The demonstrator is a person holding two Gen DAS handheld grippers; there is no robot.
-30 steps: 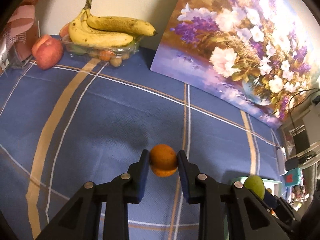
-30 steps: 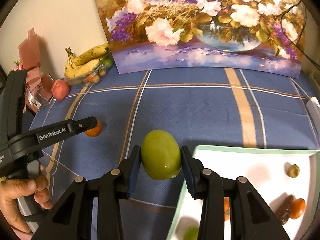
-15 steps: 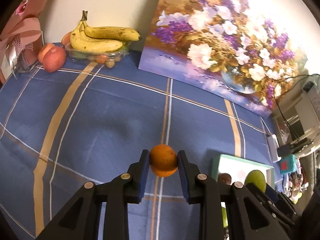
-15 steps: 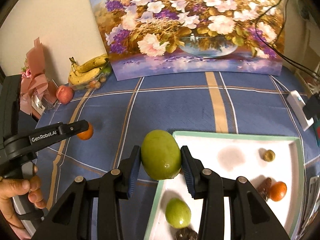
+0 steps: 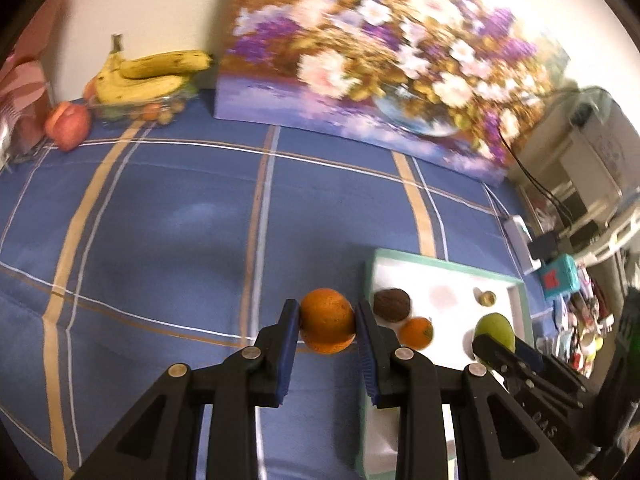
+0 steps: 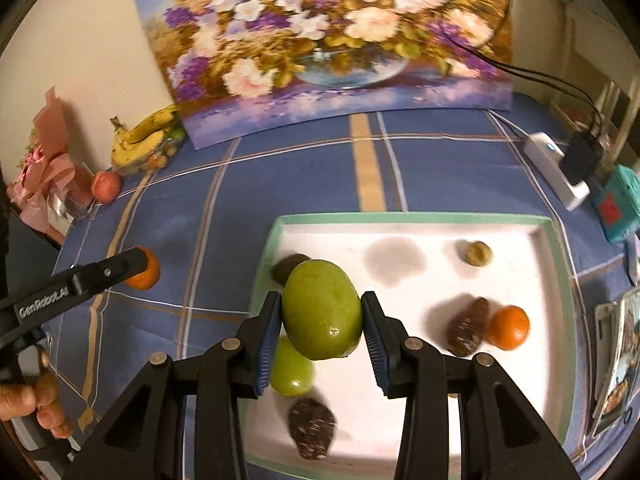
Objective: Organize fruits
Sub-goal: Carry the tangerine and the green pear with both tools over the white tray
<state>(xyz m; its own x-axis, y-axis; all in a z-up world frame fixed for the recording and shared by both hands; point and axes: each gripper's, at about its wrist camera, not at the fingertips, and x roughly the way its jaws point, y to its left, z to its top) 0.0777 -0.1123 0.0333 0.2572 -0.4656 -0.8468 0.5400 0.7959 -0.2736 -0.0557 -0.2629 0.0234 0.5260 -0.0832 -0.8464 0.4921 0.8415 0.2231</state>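
Observation:
My left gripper [image 5: 327, 322] is shut on an orange [image 5: 327, 320], held above the blue cloth just left of the white tray [image 5: 444, 276]. My right gripper [image 6: 322, 316] is shut on a large green fruit [image 6: 322, 308], held over the left part of the tray [image 6: 420, 226]. In the tray lie a smaller green fruit [image 6: 292, 372], a small orange [image 6: 509, 327], several brown fruits [image 6: 468, 326] and a small olive-coloured one [image 6: 478, 253]. The left gripper with its orange [image 6: 142, 274] shows at the left of the right wrist view.
Bananas on a clear box [image 5: 148, 76] and a red apple [image 5: 67, 125] stand at the back left by the wall. A flower painting [image 6: 320, 40] leans at the back. A white power strip with a cable [image 6: 556, 172] and a teal box [image 6: 618, 204] lie right of the tray.
Both grippers have moved right toward the tray with their fruits. The green fruit has come from the tray's left edge to above its left part; the orange has come close to the tray's left edge.

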